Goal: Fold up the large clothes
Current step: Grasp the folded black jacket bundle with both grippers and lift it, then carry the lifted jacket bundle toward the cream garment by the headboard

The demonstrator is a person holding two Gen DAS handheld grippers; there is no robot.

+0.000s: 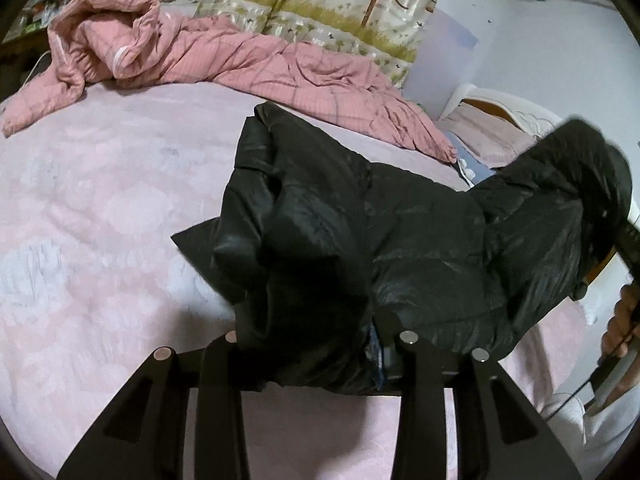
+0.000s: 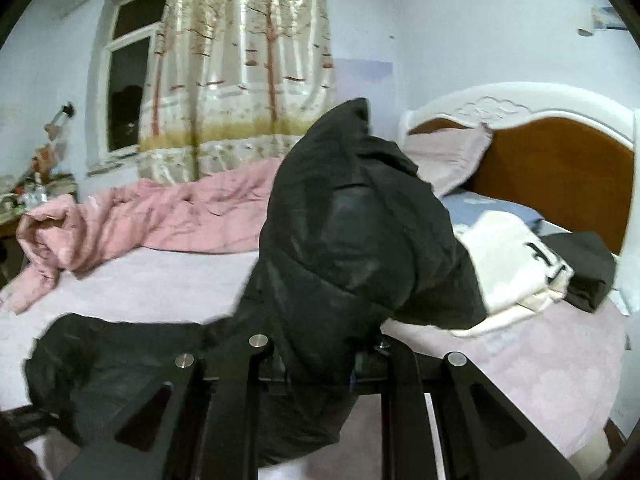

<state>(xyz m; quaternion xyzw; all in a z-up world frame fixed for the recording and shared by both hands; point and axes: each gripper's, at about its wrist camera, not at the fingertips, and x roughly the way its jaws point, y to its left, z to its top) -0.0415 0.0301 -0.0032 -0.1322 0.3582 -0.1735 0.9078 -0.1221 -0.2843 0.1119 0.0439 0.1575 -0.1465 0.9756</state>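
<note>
A black puffer jacket (image 1: 360, 236) is held up over the pink bed sheet (image 1: 100, 220). My left gripper (image 1: 320, 344) is shut on one edge of it, the fabric bunched between the fingers. My right gripper (image 2: 324, 348) is shut on another part of the jacket (image 2: 352, 232), which rises in a peak in front of the camera. The rest of the jacket trails down to the left onto the bed (image 2: 120, 280). The right gripper and the hand holding it show at the right edge of the left wrist view (image 1: 616, 232).
A crumpled pink quilt (image 1: 224, 64) lies along the far side of the bed. Folded white and dark clothes (image 2: 528, 268) lie near the pillows (image 2: 448, 156) and headboard (image 2: 560, 172). A curtain (image 2: 240, 80) and window (image 2: 128, 92) are behind.
</note>
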